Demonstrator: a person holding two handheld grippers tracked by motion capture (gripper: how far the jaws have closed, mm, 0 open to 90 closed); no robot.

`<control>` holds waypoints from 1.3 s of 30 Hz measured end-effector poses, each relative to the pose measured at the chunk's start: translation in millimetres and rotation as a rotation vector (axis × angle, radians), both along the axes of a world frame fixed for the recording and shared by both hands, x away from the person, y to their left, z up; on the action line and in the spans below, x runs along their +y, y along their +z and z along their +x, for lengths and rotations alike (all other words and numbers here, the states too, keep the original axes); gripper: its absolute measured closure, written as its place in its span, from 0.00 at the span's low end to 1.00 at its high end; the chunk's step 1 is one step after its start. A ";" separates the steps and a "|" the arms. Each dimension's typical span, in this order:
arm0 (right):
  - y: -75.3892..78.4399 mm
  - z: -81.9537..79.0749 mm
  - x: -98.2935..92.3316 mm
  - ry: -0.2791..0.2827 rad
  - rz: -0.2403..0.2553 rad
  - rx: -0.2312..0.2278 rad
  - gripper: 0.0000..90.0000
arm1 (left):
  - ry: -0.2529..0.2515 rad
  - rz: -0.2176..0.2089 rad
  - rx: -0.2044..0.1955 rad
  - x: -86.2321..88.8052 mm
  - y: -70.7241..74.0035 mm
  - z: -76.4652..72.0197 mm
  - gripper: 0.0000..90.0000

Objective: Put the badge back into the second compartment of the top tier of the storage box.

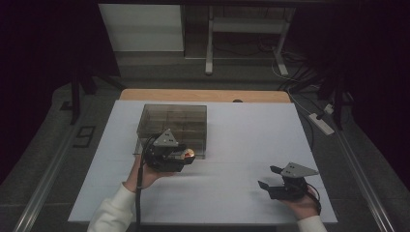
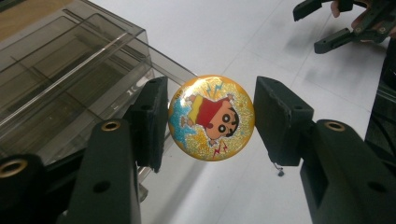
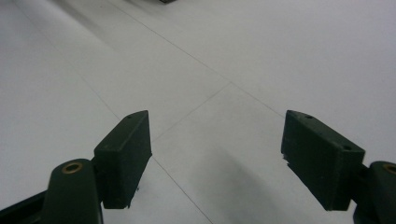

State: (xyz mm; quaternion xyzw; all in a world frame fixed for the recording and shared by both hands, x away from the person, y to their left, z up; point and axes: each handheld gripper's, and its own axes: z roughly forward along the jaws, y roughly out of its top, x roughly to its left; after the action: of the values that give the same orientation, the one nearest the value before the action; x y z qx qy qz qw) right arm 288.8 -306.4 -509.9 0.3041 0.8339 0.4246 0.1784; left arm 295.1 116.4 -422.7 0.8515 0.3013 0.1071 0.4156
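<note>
A round badge [image 2: 212, 119] with a cartoon child in a red shirt on a glittery gold ground hangs above the white table. My left gripper [image 2: 210, 122] is shut on it, one pad against each side of its rim. From above, the badge [image 1: 189, 154] shows as an orange spot at the left gripper's [image 1: 186, 155] tips, just beside the near right corner of a clear smoky box [image 1: 174, 121]. My right gripper [image 1: 267, 176] rests low at the near right of the table, open, with nothing between its pads [image 3: 126, 154].
The smoky box [image 2: 70, 70] has inner dividers and stands at the back left of the white mat [image 1: 251, 135]. A wooden table edge [image 1: 203, 94] runs behind it. The right gripper [image 2: 336, 23] appears far off in the left gripper view.
</note>
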 end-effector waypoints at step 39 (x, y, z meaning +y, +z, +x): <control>-0.5 0.0 0.5 0.000 -0.003 -0.001 0.26 | 0.165 -0.016 -0.033 40.7 2.1 10.1 0.52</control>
State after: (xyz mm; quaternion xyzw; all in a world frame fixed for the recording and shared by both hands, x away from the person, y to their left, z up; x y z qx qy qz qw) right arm 288.8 -305.9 -510.5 0.3037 0.8344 0.4236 0.1792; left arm 305.2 157.1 -420.6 0.8185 0.3646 0.1525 0.4169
